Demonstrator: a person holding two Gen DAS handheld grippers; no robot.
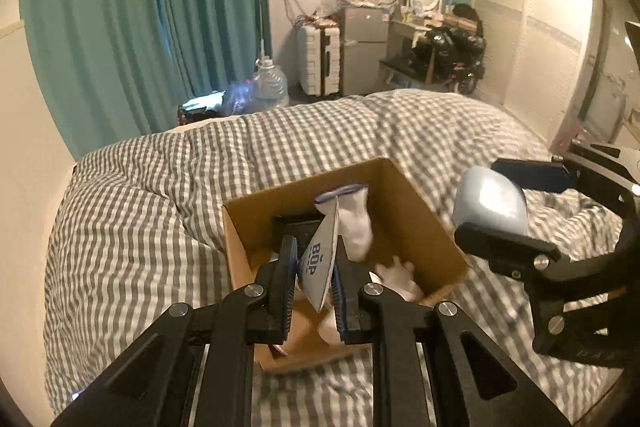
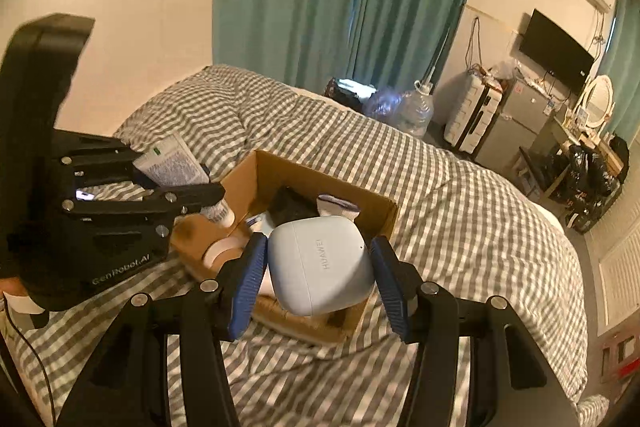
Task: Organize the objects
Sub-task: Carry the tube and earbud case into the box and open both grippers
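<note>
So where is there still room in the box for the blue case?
The cardboard box is crowded along its far side, where a white sock and a dark item sit. Bare floor shows near the right wall, beside more white cloth. The left gripper holds a tube over the middle. The right gripper holds the earbud case. The checkered duvet left of the box is bare.

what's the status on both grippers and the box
Left gripper shut on BOP tube, over cardboard box. Right gripper shut on earbud case, above box. Sock inside; path clear.
</note>
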